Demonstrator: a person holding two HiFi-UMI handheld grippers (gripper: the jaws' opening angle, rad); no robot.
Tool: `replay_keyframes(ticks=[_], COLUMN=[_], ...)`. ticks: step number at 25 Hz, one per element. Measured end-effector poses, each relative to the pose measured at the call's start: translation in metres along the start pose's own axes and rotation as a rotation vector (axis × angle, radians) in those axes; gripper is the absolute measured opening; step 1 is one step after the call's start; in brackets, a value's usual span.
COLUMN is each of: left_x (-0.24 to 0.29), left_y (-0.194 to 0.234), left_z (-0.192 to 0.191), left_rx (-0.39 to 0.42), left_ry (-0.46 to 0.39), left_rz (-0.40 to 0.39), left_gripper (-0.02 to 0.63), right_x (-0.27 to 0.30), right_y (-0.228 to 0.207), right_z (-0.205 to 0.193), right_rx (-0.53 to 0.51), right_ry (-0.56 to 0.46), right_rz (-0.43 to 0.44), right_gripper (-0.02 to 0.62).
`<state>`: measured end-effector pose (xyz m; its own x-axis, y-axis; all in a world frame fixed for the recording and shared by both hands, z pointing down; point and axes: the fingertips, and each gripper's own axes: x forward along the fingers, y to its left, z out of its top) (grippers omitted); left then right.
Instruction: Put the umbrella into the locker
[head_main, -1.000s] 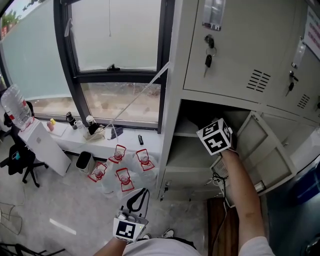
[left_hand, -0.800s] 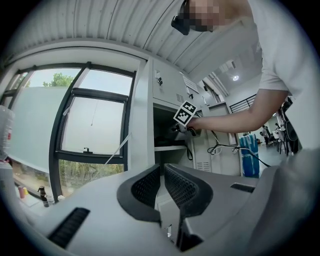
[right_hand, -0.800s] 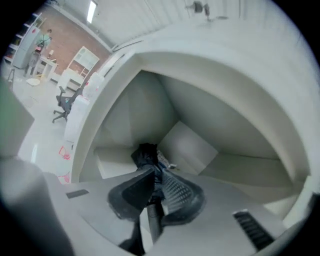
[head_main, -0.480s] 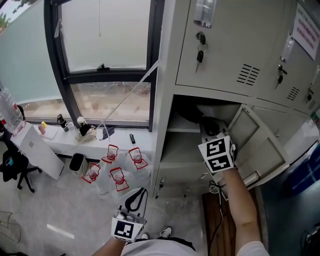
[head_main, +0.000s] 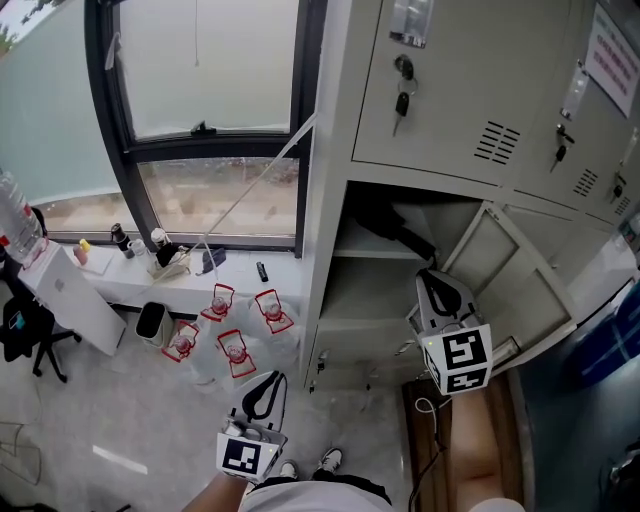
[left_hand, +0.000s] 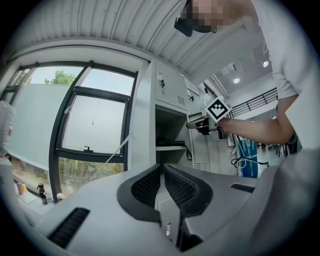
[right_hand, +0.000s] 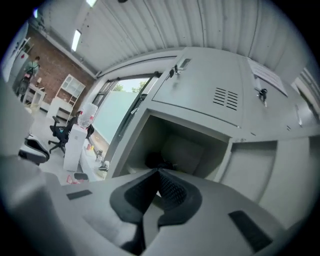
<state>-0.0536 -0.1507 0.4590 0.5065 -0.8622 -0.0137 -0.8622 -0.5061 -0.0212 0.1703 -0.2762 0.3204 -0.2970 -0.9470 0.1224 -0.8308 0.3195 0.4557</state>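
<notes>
So the folded black umbrella is in the tall grey metal locker already. It's lying flat on the upper shelf of the open compartment, pushed toward the back left corner, with its handle end pointing out at the shelf's front edge. In the left gripper view a thin black strap dangles off that front edge.

The right tongs are pressed together with nothing pinched in them. They're pointing roughly level into the compartment but sit just outside its front edge, clear of the umbrella. The compartment's grey door is swung wide open to the right of them.

The left tongs are down low near the person's body, well apart from the locker, also pressed together and empty, pointing toward the window.

The closed locker door above the open compartment has a bunch of keys hanging in its lock. Over by the windowsill there's a cluster of clear plastic bottles with red handles on the floor.
</notes>
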Motion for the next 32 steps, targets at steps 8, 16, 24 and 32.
replay_keyframes(ticks=[8, 16, 24, 32], left_x=[0.006, 0.012, 0.012, 0.016], left_y=[-0.007, -0.008, 0.003, 0.006], left_z=[0.009, 0.018, 0.027, 0.027], left_rx=[0.015, 0.036, 0.026, 0.04], left_ry=[-0.012, -0.027, -0.042, -0.033], left_rz=[-0.006, -0.002, 0.03, 0.04], left_gripper=[0.044, 0.044, 0.044, 0.044], right_x=[-0.06, -0.115, -0.171, -0.191], right_y=[-0.003, -0.009, -0.016, -0.023], right_z=[-0.019, -0.028, -0.079, -0.102], right_rx=[0.106, 0.188, 0.397, 0.432], right_ry=[-0.049, -0.109, -0.054, -0.021], right_rz=[-0.028, -0.056, -0.159, -0.22], right_gripper=[0.017, 0.017, 0.017, 0.017])
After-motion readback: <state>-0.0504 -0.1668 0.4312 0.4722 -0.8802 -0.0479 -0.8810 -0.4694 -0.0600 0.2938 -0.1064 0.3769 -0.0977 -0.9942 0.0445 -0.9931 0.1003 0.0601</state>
